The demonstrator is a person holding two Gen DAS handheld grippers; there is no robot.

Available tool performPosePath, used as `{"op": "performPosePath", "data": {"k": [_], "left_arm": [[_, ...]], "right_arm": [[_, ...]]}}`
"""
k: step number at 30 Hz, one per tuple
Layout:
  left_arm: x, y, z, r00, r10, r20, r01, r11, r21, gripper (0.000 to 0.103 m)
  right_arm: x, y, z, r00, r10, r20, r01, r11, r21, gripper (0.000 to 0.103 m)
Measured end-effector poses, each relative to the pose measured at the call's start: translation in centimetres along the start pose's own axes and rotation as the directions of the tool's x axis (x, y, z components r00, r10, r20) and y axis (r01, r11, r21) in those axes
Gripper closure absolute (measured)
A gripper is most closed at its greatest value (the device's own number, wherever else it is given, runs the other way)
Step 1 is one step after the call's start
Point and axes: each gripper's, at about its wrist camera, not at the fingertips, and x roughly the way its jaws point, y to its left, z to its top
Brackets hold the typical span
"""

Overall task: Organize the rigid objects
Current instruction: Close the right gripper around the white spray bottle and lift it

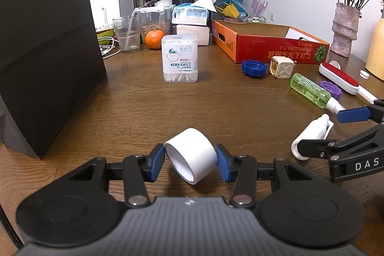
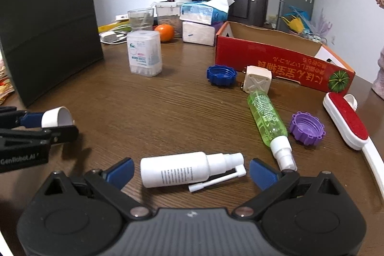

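Left gripper (image 1: 191, 158) jaws clamped on white cap (image 1: 192, 155); right gripper (image 2: 192, 170) jaws wide around white spray bottle (image 2: 175, 169) on table (image 2: 156, 100).

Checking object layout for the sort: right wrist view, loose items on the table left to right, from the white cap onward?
white cap held in the left gripper → cotton swab box → white spray bottle → blue lid → green spray bottle → purple lid → red lint brush.

A white cap (image 1: 192, 155), hollow and tilted, hangs off the tabletop (image 1: 216, 102), a white spray bottle (image 2: 177, 168) lies on its side, and a green spray bottle (image 2: 266, 118), blue lid (image 2: 220, 76) and purple lid (image 2: 306, 127) lie beyond.
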Motion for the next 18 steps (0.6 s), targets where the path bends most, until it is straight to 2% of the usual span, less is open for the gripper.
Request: {"op": "performPosePath", "data": {"k": [18], "left_arm": [[0.1, -0.8, 0.3, 1.0, 0.027, -0.015, -0.027, 1.0, -0.004, 0.056]], "right_arm": [[1.4, -0.8, 0.0, 0.996, 0.087, -0.025, -0.09, 0.989, -0.118, 0.001]]}}
